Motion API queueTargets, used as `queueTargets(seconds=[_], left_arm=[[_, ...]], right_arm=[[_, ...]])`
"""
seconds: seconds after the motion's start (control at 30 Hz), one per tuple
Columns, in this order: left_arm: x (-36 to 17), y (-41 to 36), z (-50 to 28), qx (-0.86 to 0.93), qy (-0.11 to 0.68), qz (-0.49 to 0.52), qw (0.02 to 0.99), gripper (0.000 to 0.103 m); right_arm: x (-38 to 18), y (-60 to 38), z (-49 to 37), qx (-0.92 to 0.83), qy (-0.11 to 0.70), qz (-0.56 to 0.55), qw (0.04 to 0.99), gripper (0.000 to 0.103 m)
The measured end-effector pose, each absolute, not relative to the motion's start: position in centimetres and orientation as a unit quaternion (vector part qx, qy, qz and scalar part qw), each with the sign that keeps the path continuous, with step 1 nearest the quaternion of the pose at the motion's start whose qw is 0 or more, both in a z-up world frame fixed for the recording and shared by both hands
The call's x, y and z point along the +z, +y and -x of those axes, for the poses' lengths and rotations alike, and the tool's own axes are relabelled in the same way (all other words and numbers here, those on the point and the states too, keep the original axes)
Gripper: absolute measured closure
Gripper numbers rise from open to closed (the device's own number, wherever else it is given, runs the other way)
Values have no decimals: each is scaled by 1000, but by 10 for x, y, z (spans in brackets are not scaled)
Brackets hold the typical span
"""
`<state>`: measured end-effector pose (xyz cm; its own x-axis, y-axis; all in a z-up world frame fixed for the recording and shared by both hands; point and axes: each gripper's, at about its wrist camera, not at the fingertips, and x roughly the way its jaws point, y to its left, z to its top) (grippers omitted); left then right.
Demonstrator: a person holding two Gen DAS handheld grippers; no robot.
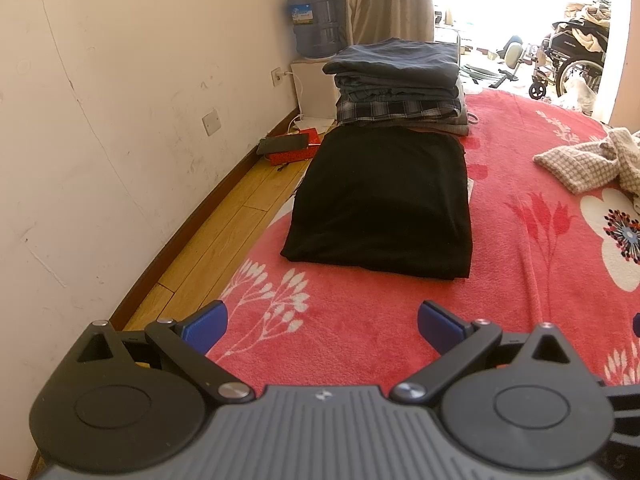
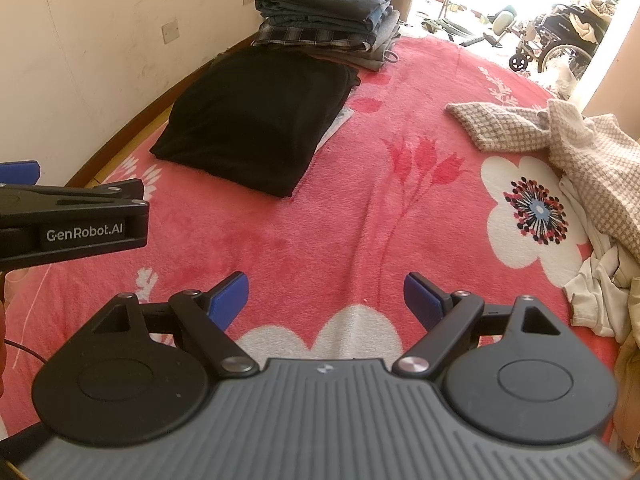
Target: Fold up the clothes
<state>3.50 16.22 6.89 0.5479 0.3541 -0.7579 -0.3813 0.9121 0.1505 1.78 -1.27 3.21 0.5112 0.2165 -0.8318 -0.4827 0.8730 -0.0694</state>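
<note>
clothes folded on bed, both claws wide open, seemingly empty

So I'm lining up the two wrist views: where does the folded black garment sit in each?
Left wrist: folded black garment at centre, ahead of the open jaws.
Right wrist: upper left, near the wall.
Shared landmark: stack of folded clothes just behind it.
</note>
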Motion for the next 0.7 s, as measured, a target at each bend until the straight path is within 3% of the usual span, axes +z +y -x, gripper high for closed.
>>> queueTargets(seconds=[0.7], left_arm=[[68, 162, -34, 211, 428, 18, 879, 1]], right_arm=[[31, -11, -17, 206, 452, 149, 855, 18]])
